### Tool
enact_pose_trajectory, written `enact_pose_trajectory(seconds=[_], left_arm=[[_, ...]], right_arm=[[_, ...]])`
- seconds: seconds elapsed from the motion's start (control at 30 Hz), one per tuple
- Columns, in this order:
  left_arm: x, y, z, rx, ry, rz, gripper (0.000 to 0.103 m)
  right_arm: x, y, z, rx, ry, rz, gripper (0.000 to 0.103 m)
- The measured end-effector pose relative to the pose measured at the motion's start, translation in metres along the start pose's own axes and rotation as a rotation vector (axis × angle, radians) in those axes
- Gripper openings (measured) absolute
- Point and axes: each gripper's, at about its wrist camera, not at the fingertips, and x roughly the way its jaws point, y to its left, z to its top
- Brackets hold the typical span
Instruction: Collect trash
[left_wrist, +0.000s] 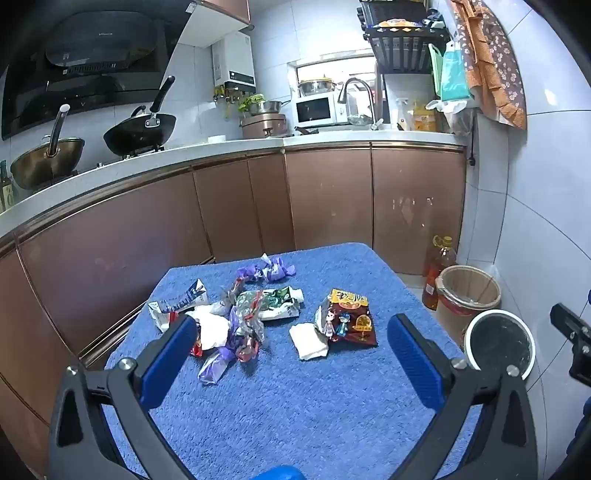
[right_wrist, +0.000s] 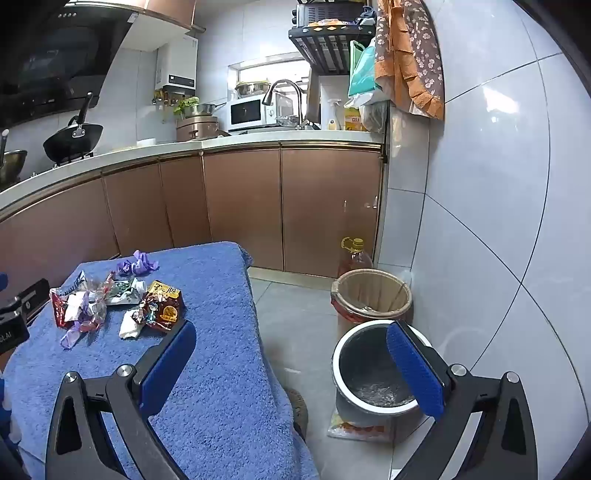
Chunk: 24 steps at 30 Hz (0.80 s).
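Trash pile (left_wrist: 236, 321) sits mid-desk on the blue towel (left_wrist: 295, 406), strung out roughly near-to-far; red snack bag (left_wrist: 351, 319) lies flat to its right, long axis near-far, white tissue (left_wrist: 308, 339) touching its near-left corner. Left gripper (left_wrist: 291, 354) jaws wide, empty, tilted down, just near of the pile. Right gripper (right_wrist: 291, 369) wide, empty, angled down over the desk's right edge, white-rimmed bin (right_wrist: 373, 373) below, maybe lined.

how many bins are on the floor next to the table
2. A white-rimmed bin stands nearest, right of the blue-covered table. A tan bin sits behind it by the wall, beside an oil bottle. The table may hide others.
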Motion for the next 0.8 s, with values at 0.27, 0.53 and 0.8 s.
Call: enact_pose_trajectory(seconds=[0.27,0.53,0.8], left_arm=[[-0.004,0.003,-0.003,-0.009,-0.032,-0.007,0.103],[-0.004,-0.005,0.009,0.018,-0.018,-0.028,0.103],[-0.006,-0.01,0.012,0.036,-0.027,-0.04,0.103]], right_arm=[[-0.002,0.003,0.005,0.007,-0.019,-0.001,0.103],[-0.008,0.005,0.014,-0.01,-0.041,-0.016,0.103],[-0.008,0.007,0.018,-0.014,-0.047,-0.013,0.103]])
